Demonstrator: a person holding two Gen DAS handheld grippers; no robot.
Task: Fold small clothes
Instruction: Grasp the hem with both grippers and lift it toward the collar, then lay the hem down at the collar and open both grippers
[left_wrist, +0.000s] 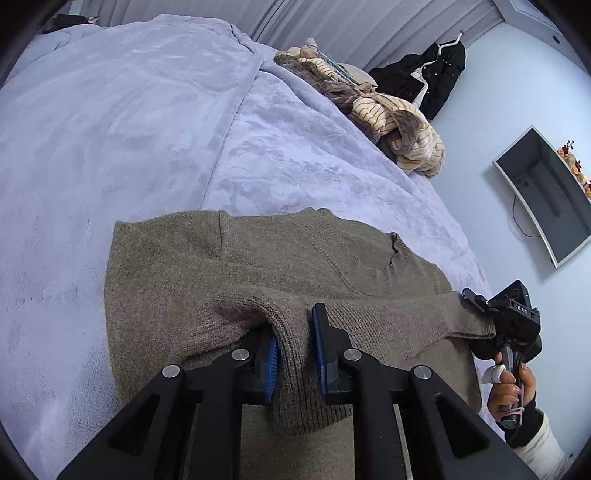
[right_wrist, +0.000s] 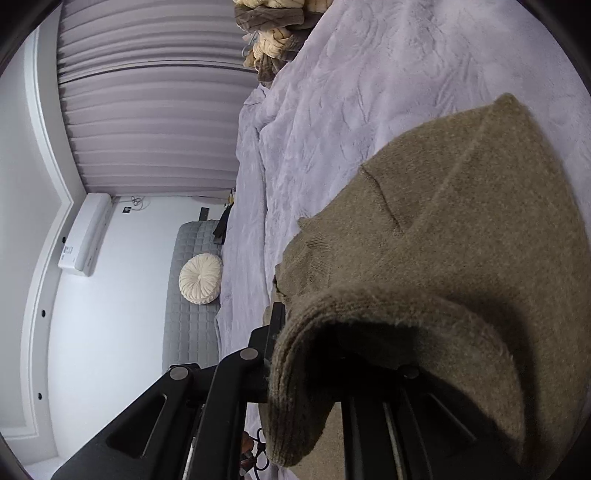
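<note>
In the left wrist view, the left gripper (left_wrist: 295, 354) has a fold of the brown sweater (left_wrist: 258, 266) between its blue pads (left_wrist: 272, 365), apparently loosely, on the lavender blanket (left_wrist: 147, 129); the right gripper (left_wrist: 476, 314) sits at four o'clock on the hem. In the right wrist view, knit drapes over the fingers, hiding their grip.

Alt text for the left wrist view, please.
The left gripper has a fold of an olive-brown knit sweater between its open jaws, over a lavender blanket. At right, a hand holds the right gripper at the sweater's edge; striped clothes lie beyond.
</note>
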